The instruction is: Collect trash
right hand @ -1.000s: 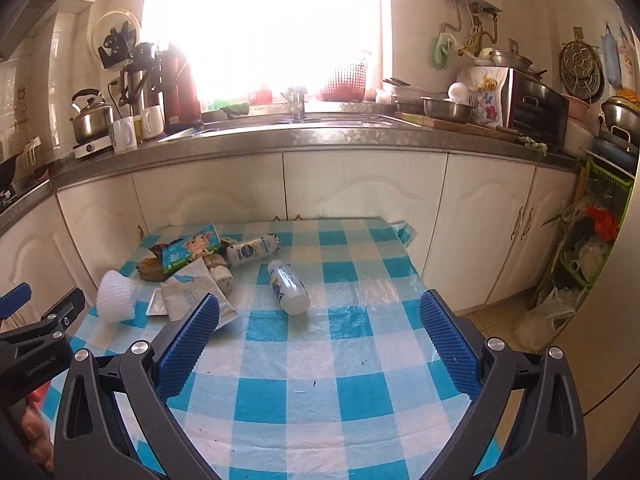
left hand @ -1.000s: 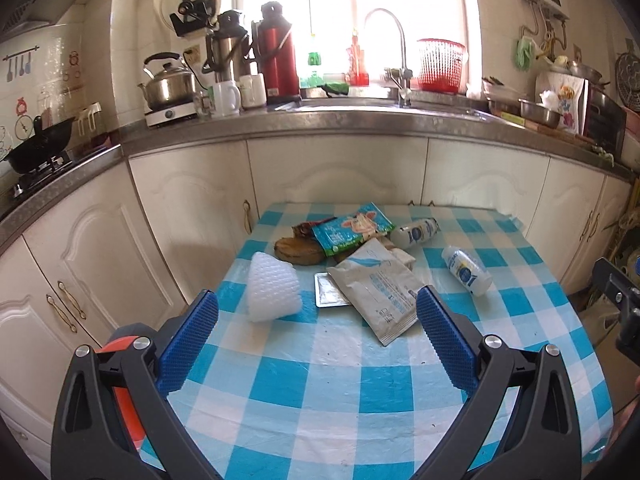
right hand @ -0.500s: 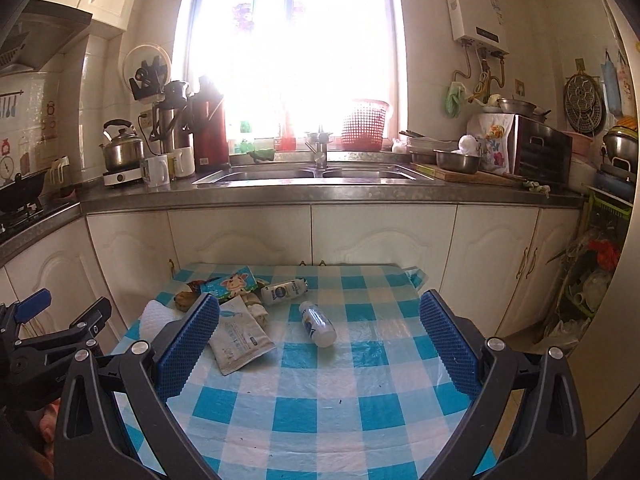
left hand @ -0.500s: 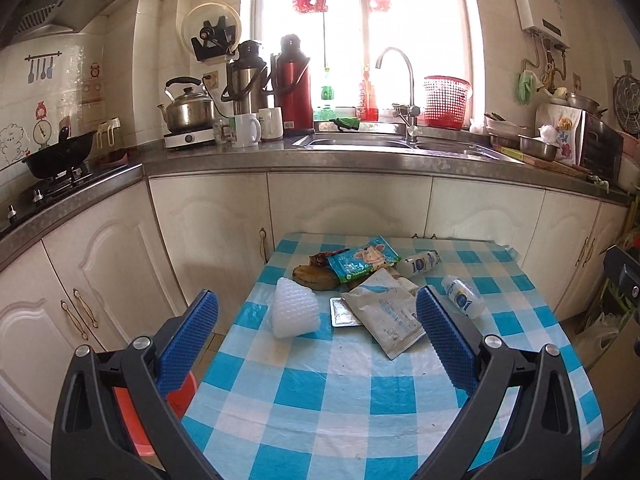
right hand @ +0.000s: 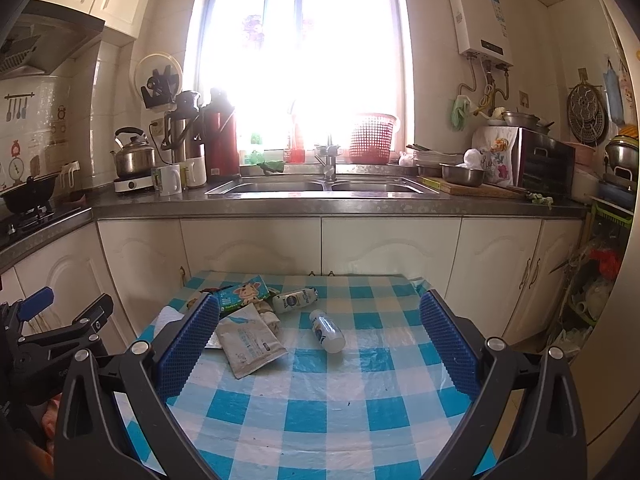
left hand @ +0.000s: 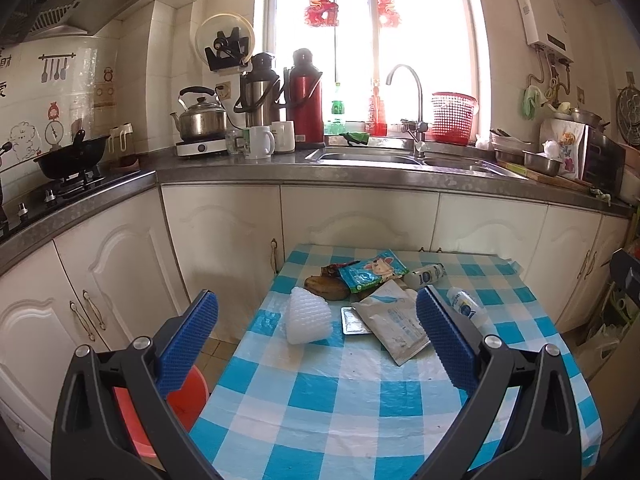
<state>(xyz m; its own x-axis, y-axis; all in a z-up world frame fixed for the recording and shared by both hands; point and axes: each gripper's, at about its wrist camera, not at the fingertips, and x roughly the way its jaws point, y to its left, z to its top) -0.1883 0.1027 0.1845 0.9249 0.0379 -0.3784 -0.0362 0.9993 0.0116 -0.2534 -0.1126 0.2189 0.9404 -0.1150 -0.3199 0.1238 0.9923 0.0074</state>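
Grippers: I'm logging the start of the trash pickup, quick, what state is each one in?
Left gripper: open, holding nothing, above the checkered table.
Right gripper: open, holding nothing.

Kitchen w/ bright window (left hand: pixel 376 40). Steel counter (left hand: pixel 360 170) holds sink (left hand: pixel 364 157), curved tap (left hand: pixel 404 100), red thermos (left hand: pixel 306 98), kettle (left hand: pixel 199 114), white mugs (left hand: pixel 258 142), red basket (left hand: pixel 454 118). Black wok (left hand: pixel 70 156) on stove, left.

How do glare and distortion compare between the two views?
Right wrist view: the window is blown out, washing out the faucet. Left wrist view: milder glare, faucet sharp. Both: fisheye bends the countertop; trash is readable.
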